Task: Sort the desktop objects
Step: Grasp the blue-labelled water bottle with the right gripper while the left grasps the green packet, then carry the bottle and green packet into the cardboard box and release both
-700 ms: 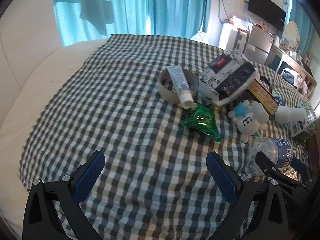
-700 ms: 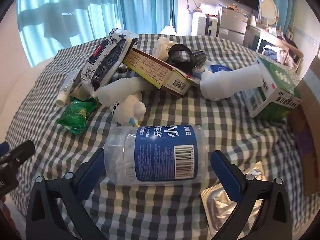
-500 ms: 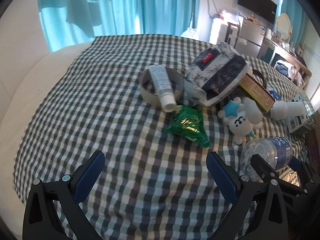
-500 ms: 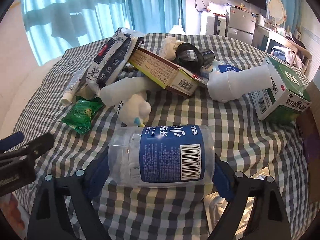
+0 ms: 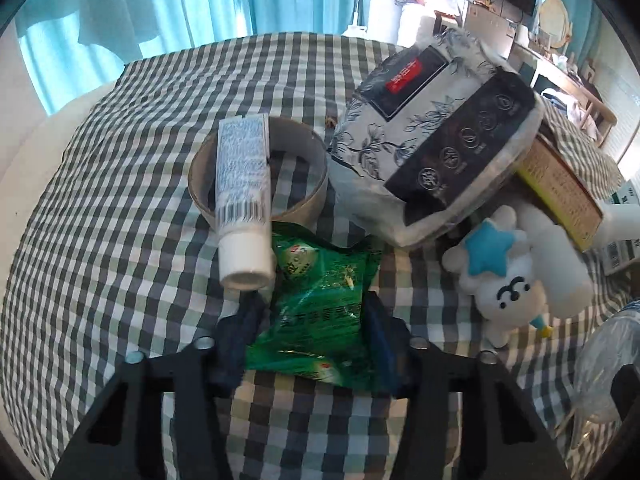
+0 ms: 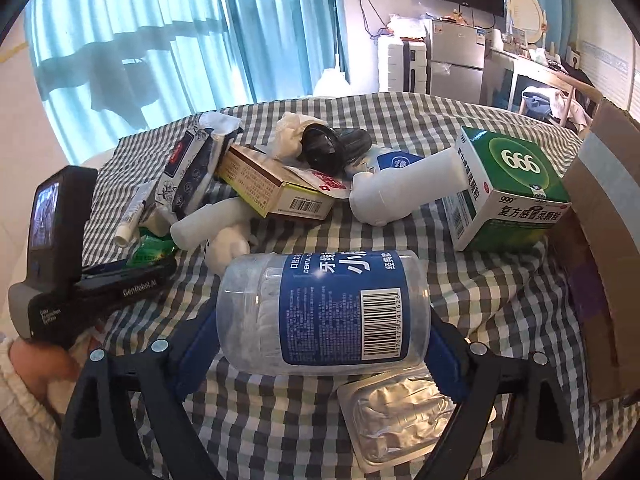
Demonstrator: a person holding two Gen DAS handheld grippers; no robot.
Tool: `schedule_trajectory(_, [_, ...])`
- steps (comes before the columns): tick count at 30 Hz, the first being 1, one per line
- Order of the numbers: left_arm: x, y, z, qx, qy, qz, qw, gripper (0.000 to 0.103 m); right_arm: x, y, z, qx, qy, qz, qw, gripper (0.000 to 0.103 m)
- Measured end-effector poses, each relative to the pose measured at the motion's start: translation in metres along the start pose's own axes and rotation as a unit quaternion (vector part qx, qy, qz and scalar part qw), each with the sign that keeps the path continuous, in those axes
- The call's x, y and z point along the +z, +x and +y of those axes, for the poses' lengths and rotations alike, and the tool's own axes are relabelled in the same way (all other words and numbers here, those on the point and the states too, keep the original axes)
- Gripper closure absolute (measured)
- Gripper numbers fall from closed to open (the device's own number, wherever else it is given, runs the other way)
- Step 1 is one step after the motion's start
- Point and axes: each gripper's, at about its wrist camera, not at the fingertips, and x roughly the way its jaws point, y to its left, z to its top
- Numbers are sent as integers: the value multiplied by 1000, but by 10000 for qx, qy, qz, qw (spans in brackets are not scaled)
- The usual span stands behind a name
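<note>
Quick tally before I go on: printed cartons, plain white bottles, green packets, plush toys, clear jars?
Printed cartons: 2, brown carton, green carton
Plain white bottles: 2, right bottle, left bottle
Green packet: 1
Plush toy: 1
Clear jar: 1
Total: 7

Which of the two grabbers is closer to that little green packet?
Left. The left gripper has the green packet right between its fingers, while the right gripper sits off to the side, clamped around the clear jar.

Left gripper moved in and closed on green packet; right gripper clamped clear jar, previously loose between fingers.
</note>
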Motion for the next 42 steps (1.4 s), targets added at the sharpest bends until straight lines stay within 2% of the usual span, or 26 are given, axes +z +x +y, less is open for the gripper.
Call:
schedule_trajectory(5, [-2,-20,11,-356,-68,-53,9993,56,-1,-15,-9,123,62,41,9999,14])
schedule_trajectory(9, [1,-43,25,-446,-117,-89,9989,56,-3,-32,-13,124,32,1,9999,14])
schedule_trajectory(12, [-3,-69,20,-524,-80,-175,9984,56,-5,-47,-17,140,98,-39,9998,14])
schedule_trajectory(18, [-44,-138,14,-660,10,-456,9968,56,-4,-89,-21,164,182,-296,9993,14])
schedule_trajectory(20, [-48,-158,13,-763,77,-503,9958,56,-4,-105,-23,156,198,-411,9988,14])
schedule_trajectory(24, [-54,-208,-8,-829,189,-775,9934,56,-4,-138,-29,202,343,-632,9972,14])
schedule_trajectory(31, [-51,-272,-46,-1064,535,-1182,9858,56,5,-188,-48,225,462,-912,9945,14])
schedule_trajectory(39, [-33,-309,-107,-1294,989,-1358,9772,56,30,-236,-104,50,651,-1310,9892,15])
schedule_trajectory(42, [-26,-313,-134,-1613,1080,-1342,9717,56,36,-235,-130,-1,675,-1245,9899,15])
